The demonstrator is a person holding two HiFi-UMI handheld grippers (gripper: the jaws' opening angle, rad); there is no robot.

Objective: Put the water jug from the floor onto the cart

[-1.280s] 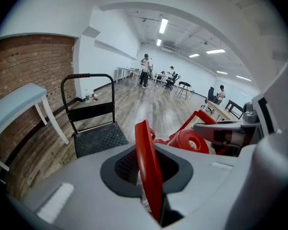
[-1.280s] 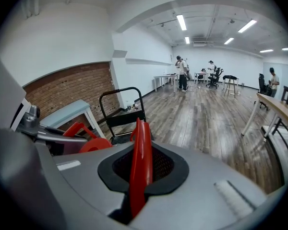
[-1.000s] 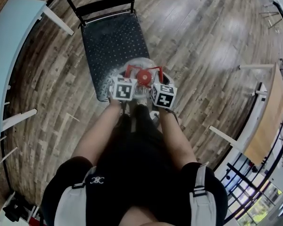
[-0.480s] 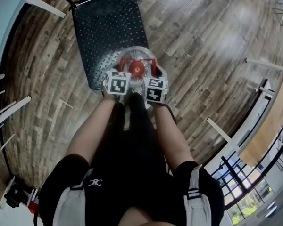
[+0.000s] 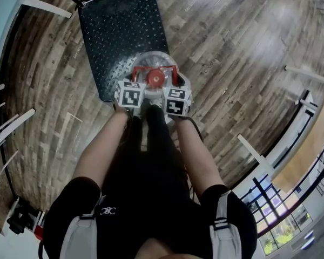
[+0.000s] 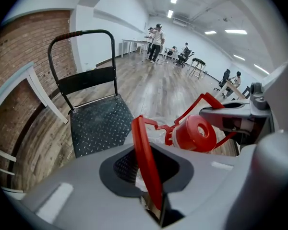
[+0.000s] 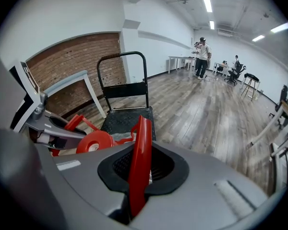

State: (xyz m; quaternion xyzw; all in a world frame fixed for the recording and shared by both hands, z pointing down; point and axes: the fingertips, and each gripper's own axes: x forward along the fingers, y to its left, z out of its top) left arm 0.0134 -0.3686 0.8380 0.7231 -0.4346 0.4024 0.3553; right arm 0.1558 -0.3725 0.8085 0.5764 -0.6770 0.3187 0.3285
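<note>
The clear water jug with a red cap hangs by its red handle over the near end of the cart's black studded platform. My left gripper has one red handle strap between its jaws, which are opening; the pads still pinch the strap. My right gripper is shut on the other strap. The cap shows between the two grippers, with the platform behind it. Whether the jug's bottom touches the platform is hidden.
The cart's black push handle stands at its far end. A pale blue table is at the left, by a brick wall. A wooden desk is at the right. People stand far across the wood floor.
Both grippers and the jug have sunk toward the cart's platform, and the jug now hangs further over its near end.
</note>
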